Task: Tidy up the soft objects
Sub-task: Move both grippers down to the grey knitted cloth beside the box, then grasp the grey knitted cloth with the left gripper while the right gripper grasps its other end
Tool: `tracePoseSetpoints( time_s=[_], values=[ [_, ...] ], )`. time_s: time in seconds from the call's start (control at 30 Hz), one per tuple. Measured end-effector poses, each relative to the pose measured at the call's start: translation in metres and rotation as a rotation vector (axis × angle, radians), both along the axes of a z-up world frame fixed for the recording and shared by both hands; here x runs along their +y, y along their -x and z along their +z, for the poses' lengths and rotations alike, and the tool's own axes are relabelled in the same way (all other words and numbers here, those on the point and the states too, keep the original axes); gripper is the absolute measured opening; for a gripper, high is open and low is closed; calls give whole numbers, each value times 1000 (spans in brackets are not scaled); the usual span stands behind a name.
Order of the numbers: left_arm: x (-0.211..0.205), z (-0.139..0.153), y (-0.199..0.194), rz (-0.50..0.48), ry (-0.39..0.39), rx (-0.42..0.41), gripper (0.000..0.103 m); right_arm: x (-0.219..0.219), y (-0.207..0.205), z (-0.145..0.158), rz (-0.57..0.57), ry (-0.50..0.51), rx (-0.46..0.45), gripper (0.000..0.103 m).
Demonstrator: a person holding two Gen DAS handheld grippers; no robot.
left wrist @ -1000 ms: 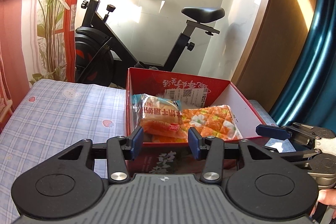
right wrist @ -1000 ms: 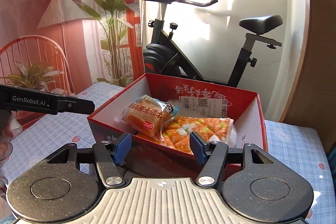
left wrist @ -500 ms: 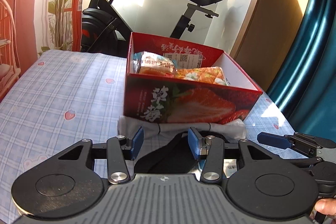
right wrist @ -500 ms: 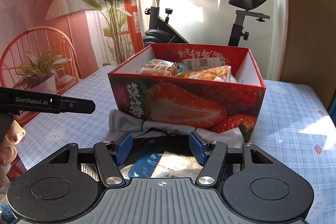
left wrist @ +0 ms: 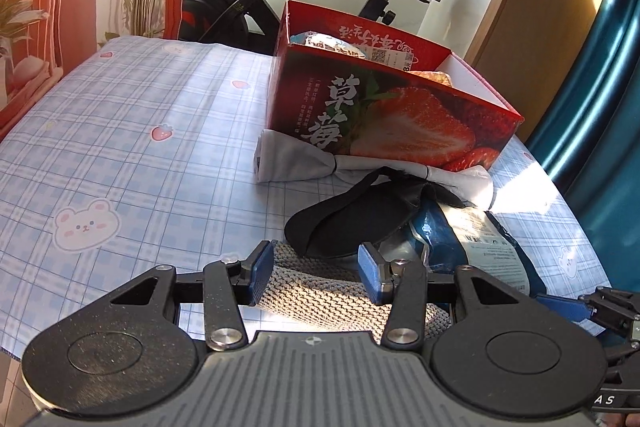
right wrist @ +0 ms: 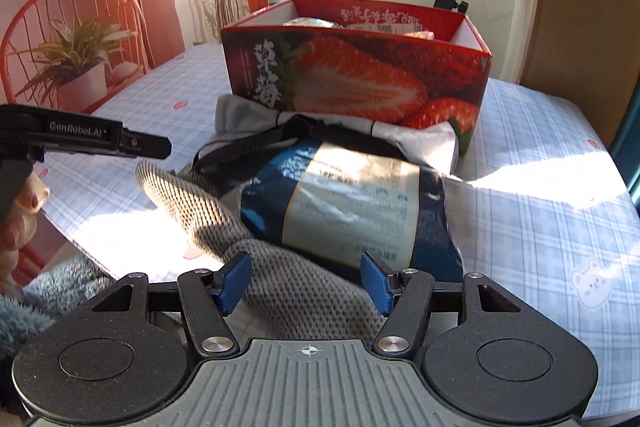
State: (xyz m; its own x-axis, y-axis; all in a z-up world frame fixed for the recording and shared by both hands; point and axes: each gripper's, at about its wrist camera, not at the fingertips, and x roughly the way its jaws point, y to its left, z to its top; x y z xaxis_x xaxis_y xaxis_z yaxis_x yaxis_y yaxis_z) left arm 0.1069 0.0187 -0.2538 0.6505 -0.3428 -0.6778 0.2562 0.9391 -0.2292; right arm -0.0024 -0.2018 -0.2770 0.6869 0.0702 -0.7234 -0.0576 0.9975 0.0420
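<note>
Both grippers, left (left wrist: 314, 273) and right (right wrist: 306, 282), open over the knit cloth (right wrist: 224, 223), seemingly mid-pick; next, probably: close, lift into the box (right wrist: 360, 75).

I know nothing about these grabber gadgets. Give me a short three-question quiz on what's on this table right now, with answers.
1. True or false: both the left gripper and the right gripper are open and holding nothing.
2. Which item lies on top of the blue snack bag? A) the black eye mask B) the grey knitted cloth C) a spoon
3. Fill in: the light grey cloth lies against the front of the red ______ box.

Key: 1 true: each pair of blue pads stands apart with nothing pinched. 2 A. 3 strawberry.
</note>
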Motion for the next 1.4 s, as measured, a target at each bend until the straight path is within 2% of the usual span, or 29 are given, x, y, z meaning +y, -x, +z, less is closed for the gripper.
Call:
tracePoseSetpoints(
  time_s=[0.2, 0.27, 0.33, 0.53, 0.83, 0.9, 1.23, 1.3, 1.4],
  values=[
    [-1, -12, 0, 21, 6, 40, 49, 2, 3, -19, -11, 58, 88, 58],
    [3, -15, -1, 34, 14, 50, 49, 0, 0, -26, -6, 69, 103, 53],
    [7, -17, -2, 53, 19, 56, 49, -1, -6, -33, -4, 78, 115, 43],
    [18, -24, -6, 99, 48, 73, 58, 4, -31, -36, 65, 136, 91, 36],
    [31, -31, -14, 150, 101, 90, 64, 16, -69, -40, 150, 177, 46, 36],
    [32, -32, -15, 146, 118, 86, 67, 17, -70, -41, 152, 178, 35, 36],
    [37, -45, -48, 228, 184, 124, 67, 13, -65, -44, 139, 147, 5, 37],
    [34, -47, -50, 232, 178, 124, 69, 12, -65, -45, 139, 141, 1, 37],
    [23, -46, -51, 211, 124, 96, 72, 10, -63, -46, 131, 128, -7, 37]
  ],
)
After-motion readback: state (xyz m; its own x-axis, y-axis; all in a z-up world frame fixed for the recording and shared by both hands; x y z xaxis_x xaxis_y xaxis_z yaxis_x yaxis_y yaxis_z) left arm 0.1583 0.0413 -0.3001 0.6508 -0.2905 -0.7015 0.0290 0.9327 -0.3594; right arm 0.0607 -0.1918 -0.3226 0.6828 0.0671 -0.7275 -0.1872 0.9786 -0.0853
